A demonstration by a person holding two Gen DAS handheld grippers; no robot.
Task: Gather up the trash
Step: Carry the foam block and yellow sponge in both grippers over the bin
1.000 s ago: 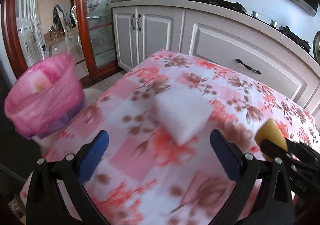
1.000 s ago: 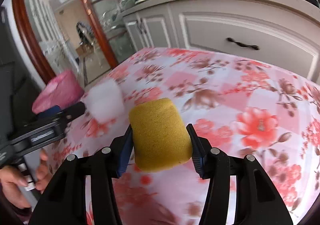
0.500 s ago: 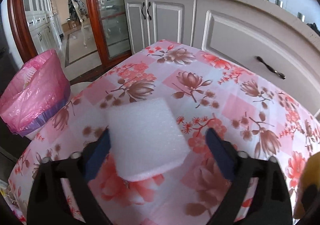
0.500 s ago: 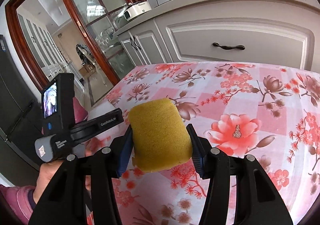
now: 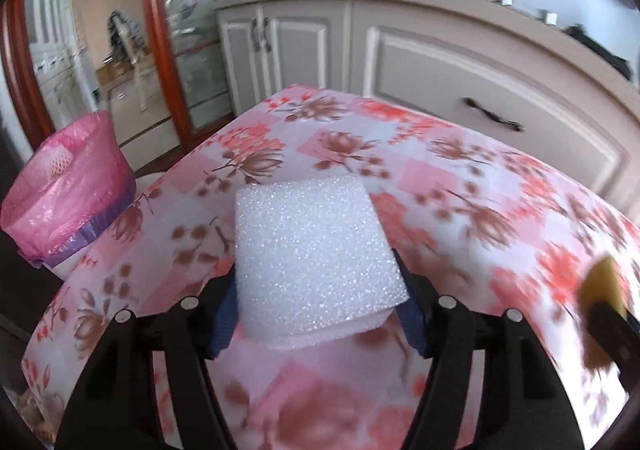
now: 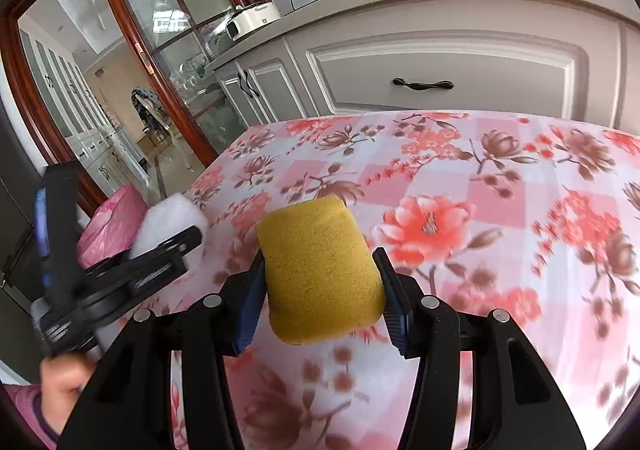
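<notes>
The bench, covered by a pink floral cloth, fills most of both views, with grey cabinets along its far side. Off the bench's left edge stands a bin lined with a pink bag, something pale and netted lying inside it. The left gripper hangs above the near part of the bench, its jaws pressed against both sides of a white foam block. To its right, the right gripper has its jaws clamped on a yellow sponge, also over the cloth. In the right wrist view the foam block sits near the bin.
</notes>
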